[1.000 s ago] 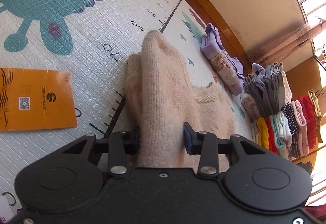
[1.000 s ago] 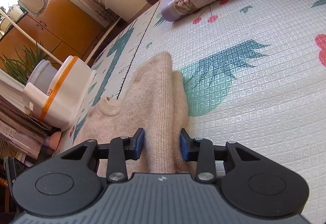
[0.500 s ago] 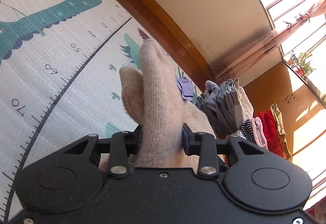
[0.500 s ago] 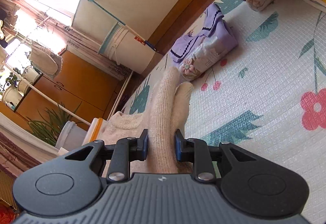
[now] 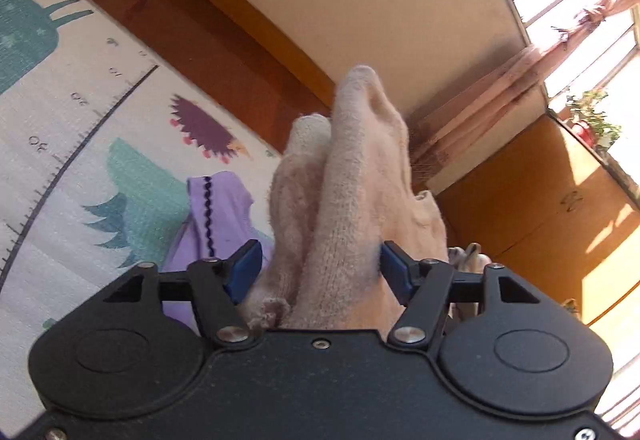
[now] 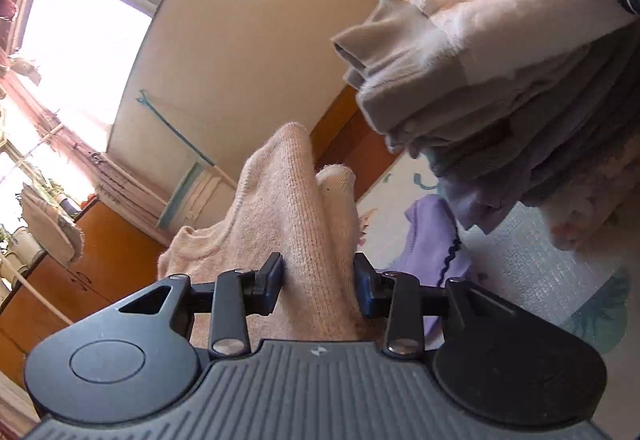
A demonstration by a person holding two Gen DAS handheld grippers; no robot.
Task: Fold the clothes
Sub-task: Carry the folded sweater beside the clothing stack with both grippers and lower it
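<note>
Both hand-held grippers are clamped on the sweater [image 5: 352, 199], which is lifted off the mat [image 5: 80, 143]. The left hand-held gripper [image 5: 316, 270] has its blue pads pressed into a thick bunched fold. The right hand-held gripper [image 6: 318, 282] is closed on another bunch, with the collar hanging at 9 o'clock from it.

Both cameras tilt up toward the wall, so the sweater hangs between the 2 grips (lower hem not visible).

A purple garment [image 5: 216, 224] lies on the mat at 9 o'clock of the left grip. The stack of folded clothes [image 6: 520, 79] sits close at 1 o'clock of the right grip.

My read is a carry or fold-over mid-air. To do it well:
- Keep both grips level and evenly apart so the knit stays taut.
- Hold pressure steady, since thick knit slips.
- Lower it flat, clear of the stack and the purple garment.
</note>
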